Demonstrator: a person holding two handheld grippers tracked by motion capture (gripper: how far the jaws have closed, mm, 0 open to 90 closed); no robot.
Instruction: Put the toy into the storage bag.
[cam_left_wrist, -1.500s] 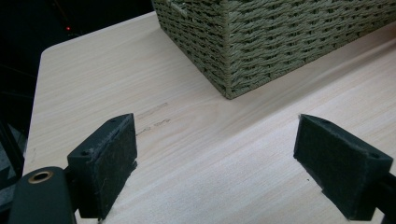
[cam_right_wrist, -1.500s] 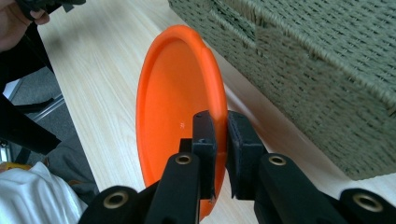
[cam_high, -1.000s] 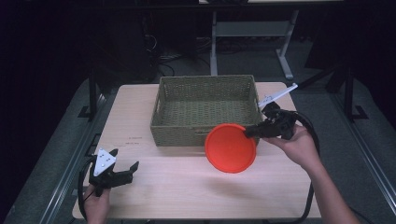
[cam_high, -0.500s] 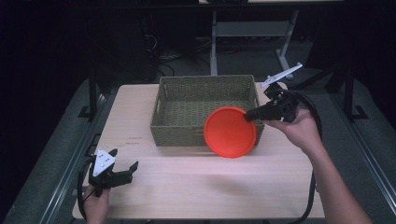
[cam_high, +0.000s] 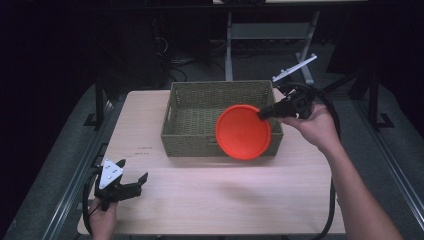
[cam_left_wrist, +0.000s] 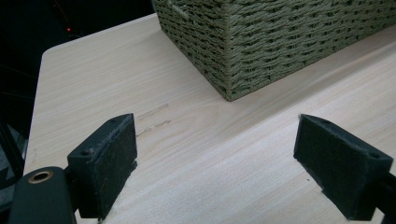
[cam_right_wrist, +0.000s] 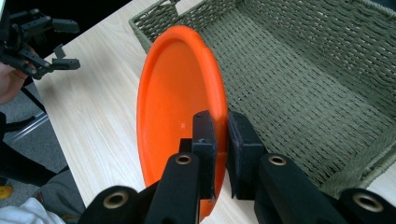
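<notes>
Orange plate (cam_high: 243, 131) hangs in the air, clamped by its rim in the right gripper (cam_high: 263, 114), tilted steeply so its hollow face is turned toward the high camera. In the high view it sits over the near right corner of the woven basket (cam_high: 192, 102), overlapping the basket's front wall and part of its floor. The right gripper view shows the same grip from behind: the two black fingers (cam_right_wrist: 204, 140) press together on the plate's edge, one on the inside face and one on the outer side, and the plate (cam_right_wrist: 173, 107) stands almost on edge between the desk on one side and the open basket (cam_right_wrist: 322, 79) on the other. The person's right hand (cam_high: 312, 127) holds that gripper just beyond the basket's right end, with its cable looping down past the forearm.

The left gripper (cam_high: 131, 182) rests low at the near left corner of the desk (cam_high: 225, 200), well apart from the basket and plate. Its fingers (cam_left_wrist: 105, 158) stand wide apart with nothing between them; bare wood shows in the gap, and a corner of the basket (cam_left_wrist: 261, 42) lies ahead of them. The left hand (cam_high: 102, 220) grips it at the desk's edge. The basket itself has nothing else in it that can be seen.
</notes>
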